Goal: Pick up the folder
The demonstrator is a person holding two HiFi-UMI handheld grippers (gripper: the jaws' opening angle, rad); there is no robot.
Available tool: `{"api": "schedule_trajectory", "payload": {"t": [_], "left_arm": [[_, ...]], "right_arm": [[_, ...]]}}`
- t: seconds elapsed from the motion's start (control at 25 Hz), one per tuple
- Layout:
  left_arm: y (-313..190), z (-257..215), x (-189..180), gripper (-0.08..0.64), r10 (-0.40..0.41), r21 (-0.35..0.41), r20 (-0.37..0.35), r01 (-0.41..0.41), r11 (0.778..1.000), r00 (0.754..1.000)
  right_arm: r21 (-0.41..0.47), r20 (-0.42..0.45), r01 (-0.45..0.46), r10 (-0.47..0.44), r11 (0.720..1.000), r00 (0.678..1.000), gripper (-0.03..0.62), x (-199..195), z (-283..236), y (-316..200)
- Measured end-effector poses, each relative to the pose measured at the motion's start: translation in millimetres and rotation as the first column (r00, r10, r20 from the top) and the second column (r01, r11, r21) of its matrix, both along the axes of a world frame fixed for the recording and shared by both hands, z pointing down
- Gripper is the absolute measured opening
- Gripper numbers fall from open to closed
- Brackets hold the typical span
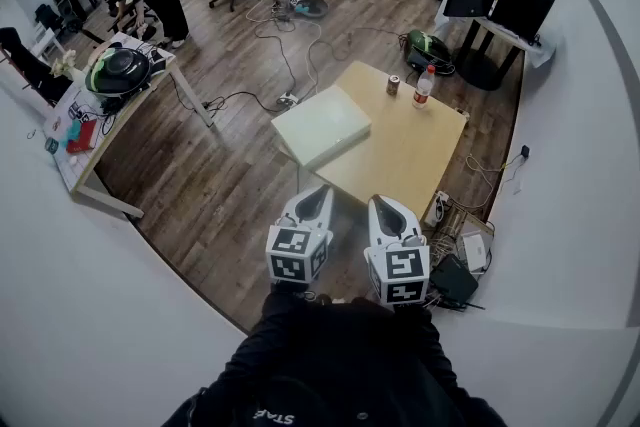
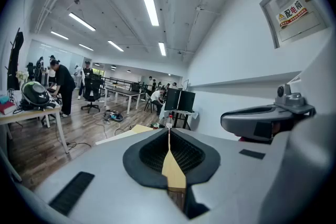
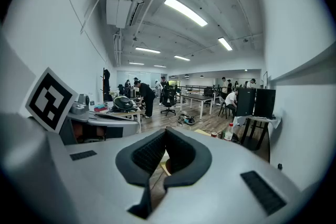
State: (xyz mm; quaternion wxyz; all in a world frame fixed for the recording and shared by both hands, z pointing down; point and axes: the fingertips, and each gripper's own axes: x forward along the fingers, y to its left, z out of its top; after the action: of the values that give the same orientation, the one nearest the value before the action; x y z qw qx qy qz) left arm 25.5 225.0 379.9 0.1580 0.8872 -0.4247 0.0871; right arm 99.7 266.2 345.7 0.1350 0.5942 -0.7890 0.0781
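L gripper [image 1: 322, 191]: jaws clenched, tips meeting, nothing gripped. Only a thin sliver of tabletop shows through the slit in the left gripper view. R gripper [image 1: 379, 202]: also closed at the tips and empty, w/ a small hollow behind the contact line. Both are held side by side, close but apart, pointing fwd and tilted a bit down. The person's black sleeves [image 1: 340, 355] are tucked in low behind them. Shells are smooth pale-grey plastic w/ rounded noses. The pads [image 2: 152, 152] are black, ribbed and rubbery-looking, flaring into a wide V.

Ahead is a table [image 1: 410, 155]: square, light wood, matt top, set corner-on to the person. In the head view the gripper tips sit just short of its near corner.

The folder [image 1: 322, 125] is flat, rectangular and pale greenish-white w/ a plain surface. It lies on the table's left corner, overhanging the edge and well apart from both grippers.

At the far corner stand a small can [image 1: 393, 85] and, just beside it, a clear bottle [image 1: 424, 87] w/ red cap, both upright. The floor [image 1: 230, 175] is dark wood planks w/ loose cables [image 1: 285, 55] trailing over it.
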Motion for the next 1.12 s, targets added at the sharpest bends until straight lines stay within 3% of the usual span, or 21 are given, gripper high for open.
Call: {"api": "schedule_trajectory", "payload": {"t": [0.36,0.68,1.12], "left_arm": [[1.7,12.6,-12.0,0.038,-0.016,-0.026,-0.014,0.016,1.0,1.0],[6.0,22.0,-25.8,0.037,-0.023,-0.051,-0.023,0.022,0.998,0.999],[15.5,41.6,-57.4,0.038,-0.03,-0.095,-0.029,0.027,0.995,0.999]], "right_arm": [[-0.015,-0.029,-0.014,0.014,1.0,0.999,0.023,-4.0,9.1,3.3],[-0.004,0.028,-0.018,0.018,1.0,0.999,0.023,-16.2,9.3,6.2],[-0.076,0.005,-0.021,0.022,0.997,1.0,0.023,-44.5,34.0,15.5]]}}
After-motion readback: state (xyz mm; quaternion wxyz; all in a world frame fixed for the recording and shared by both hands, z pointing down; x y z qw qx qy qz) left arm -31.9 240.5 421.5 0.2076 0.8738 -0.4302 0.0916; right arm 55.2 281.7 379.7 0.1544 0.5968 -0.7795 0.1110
